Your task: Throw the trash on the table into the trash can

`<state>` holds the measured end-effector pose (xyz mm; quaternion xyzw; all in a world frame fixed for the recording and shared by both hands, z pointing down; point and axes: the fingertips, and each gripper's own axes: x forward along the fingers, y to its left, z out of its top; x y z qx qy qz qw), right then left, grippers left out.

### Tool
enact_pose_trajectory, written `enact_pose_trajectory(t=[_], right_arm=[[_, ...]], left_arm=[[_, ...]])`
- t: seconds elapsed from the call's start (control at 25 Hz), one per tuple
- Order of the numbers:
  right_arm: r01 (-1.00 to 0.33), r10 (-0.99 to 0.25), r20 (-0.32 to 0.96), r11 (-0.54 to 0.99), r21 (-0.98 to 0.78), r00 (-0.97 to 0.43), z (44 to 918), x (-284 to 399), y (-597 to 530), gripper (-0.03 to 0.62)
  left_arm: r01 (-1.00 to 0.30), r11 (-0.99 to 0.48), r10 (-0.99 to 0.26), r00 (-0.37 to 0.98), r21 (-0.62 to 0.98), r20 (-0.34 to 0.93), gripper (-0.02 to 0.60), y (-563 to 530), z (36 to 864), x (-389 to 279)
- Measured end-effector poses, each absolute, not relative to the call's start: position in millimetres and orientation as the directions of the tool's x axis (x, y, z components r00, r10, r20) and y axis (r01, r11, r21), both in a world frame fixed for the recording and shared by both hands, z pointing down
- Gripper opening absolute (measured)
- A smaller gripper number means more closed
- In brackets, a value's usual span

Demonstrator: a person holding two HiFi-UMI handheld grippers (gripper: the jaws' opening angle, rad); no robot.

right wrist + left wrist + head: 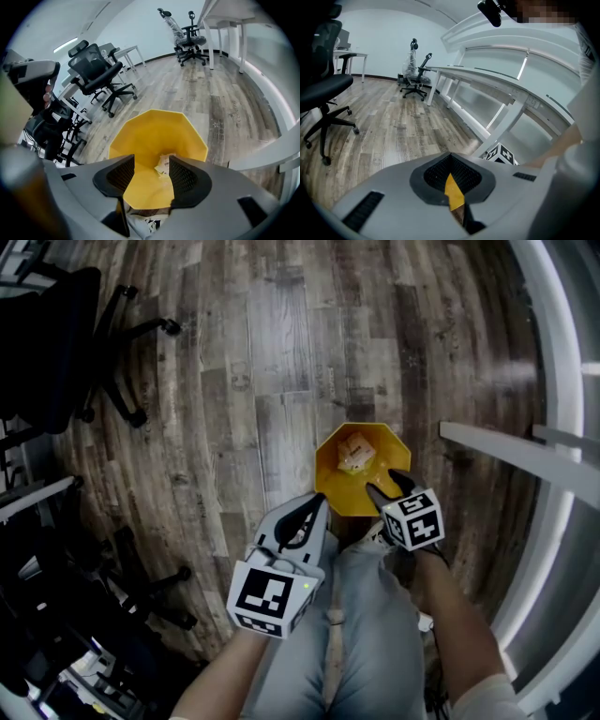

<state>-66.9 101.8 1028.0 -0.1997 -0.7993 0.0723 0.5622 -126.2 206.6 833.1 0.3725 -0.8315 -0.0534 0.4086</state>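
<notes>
A yellow trash can [328,486] stands on the wood floor just ahead of my knees. Crumpled pale paper trash [355,453] lies inside it. My right gripper [386,486] hangs over the can's near right rim, open, with nothing between its pads. In the right gripper view the can [154,136] fills the gap between the jaws of the right gripper [152,176], and the paper trash [164,165] lies at its bottom. My left gripper [317,504] sits at the can's near left edge, shut. In the left gripper view the left gripper [450,164] has its pads together, with a yellow sliver showing below.
Black office chairs [56,343] stand at the left of the head view. A white desk frame [516,451] runs along the right, and the desk [487,82] also shows in the left gripper view. The person's jeans-clad legs [366,634] are below the grippers.
</notes>
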Motion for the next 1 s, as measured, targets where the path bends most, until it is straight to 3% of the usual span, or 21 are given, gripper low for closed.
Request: enact_pose_trajectory(t=[0.52, 0.76, 1.0], right_arm=[[0.301, 0.426, 0.835, 0.894, -0.331, -0.349, 830.1, -62.3, 82.7, 0.227], [0.271, 0.415, 0.789, 0.907, -0.322, -0.453, 718.8, -59.1, 73.8, 0.087], [0.263, 0.403, 0.746, 0.915, -0.307, -0.531, 610.7, -45.3, 57.8, 0.046]], left_arm=[[-0.622, 0.689, -0.682, -0.383, 0.371, 0.623, 0.000, 189.7, 694.9, -124.8], [-0.660, 0.666, -0.691, -0.370, 0.348, 0.621, 0.002, 186.8, 618.5, -114.5], [-0.705, 0.625, -0.705, -0.325, 0.336, 0.630, 0.000, 185.5, 544.8, -93.6]])
